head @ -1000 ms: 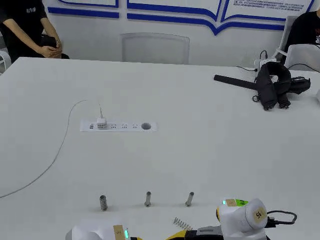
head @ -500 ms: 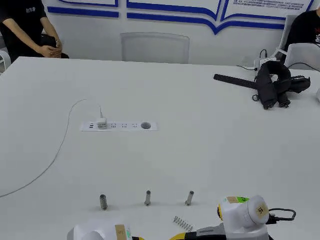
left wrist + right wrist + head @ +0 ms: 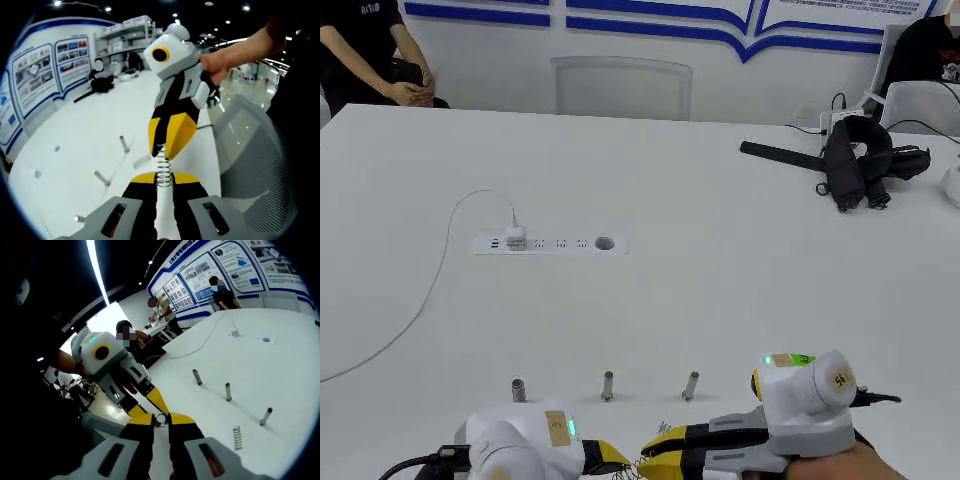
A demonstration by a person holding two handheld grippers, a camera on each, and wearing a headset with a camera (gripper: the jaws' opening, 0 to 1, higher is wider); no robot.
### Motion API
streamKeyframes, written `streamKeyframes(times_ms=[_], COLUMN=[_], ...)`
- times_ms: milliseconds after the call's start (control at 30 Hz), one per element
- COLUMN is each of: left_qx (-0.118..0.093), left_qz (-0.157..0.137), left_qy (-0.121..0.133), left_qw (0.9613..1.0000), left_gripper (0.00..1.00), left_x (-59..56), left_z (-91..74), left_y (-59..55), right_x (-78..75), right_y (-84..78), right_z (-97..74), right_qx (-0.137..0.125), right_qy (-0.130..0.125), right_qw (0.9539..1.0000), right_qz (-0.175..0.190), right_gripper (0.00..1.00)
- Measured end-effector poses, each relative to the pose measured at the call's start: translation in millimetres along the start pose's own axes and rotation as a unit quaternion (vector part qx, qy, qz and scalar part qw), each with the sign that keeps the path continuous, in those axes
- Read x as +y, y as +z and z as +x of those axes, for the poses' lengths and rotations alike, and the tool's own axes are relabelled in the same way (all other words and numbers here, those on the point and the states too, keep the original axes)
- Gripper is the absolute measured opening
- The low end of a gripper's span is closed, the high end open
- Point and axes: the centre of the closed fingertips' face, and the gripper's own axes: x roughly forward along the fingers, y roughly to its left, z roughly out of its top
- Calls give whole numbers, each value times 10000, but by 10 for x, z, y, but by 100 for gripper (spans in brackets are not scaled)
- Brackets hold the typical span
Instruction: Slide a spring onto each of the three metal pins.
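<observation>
Three metal pins stand in a row near the table's front edge. The left pin (image 3: 518, 390) wears a spring; the middle pin (image 3: 608, 386) and right pin (image 3: 691, 385) are bare. A loose spring (image 3: 663, 428) lies in front of them. My left gripper (image 3: 162, 179) and right gripper (image 3: 161, 421) meet tip to tip below the pins, both shut on one small spring (image 3: 163, 167) stretched between them. In the head view the left gripper (image 3: 615, 462) comes from the bottom left and the right gripper (image 3: 655, 460) from the bottom right.
A white power strip (image 3: 550, 244) with a plugged charger and a trailing cable lies mid-table. Black gear (image 3: 855, 160) sits at the far right. A chair (image 3: 622, 88) stands behind the table, and a person (image 3: 370, 50) sits at the far left corner.
Both grippers have risen into the head view and their yellow tips now meet with a spring between them. The camera has tilted down a little.
</observation>
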Motion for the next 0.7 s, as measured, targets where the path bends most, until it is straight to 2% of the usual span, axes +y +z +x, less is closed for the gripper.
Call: streamKeyframes(times_ms=[233,400,567,700], left_qx=[-160,-260,-333,-383], left_qz=[18,-27,-43,-30], left_qy=[14,17,10,-4], left_qw=[9999,9997,9994,9993], left_gripper=[10,10,10,10], left_x=[39,42,35,32], left_z=[15,15,2,-4], left_y=[136,184,223,257], right_x=[41,55,70,107], right_y=[143,163,121,69], right_z=[-54,-64,-55,-42], right_qx=[134,409,739,1027], right_qy=[-32,-36,-9,83], right_qw=[9993,9969,9927,9860], right_qz=[-361,-670,-957,-1310], right_gripper=[12,13,14,18])
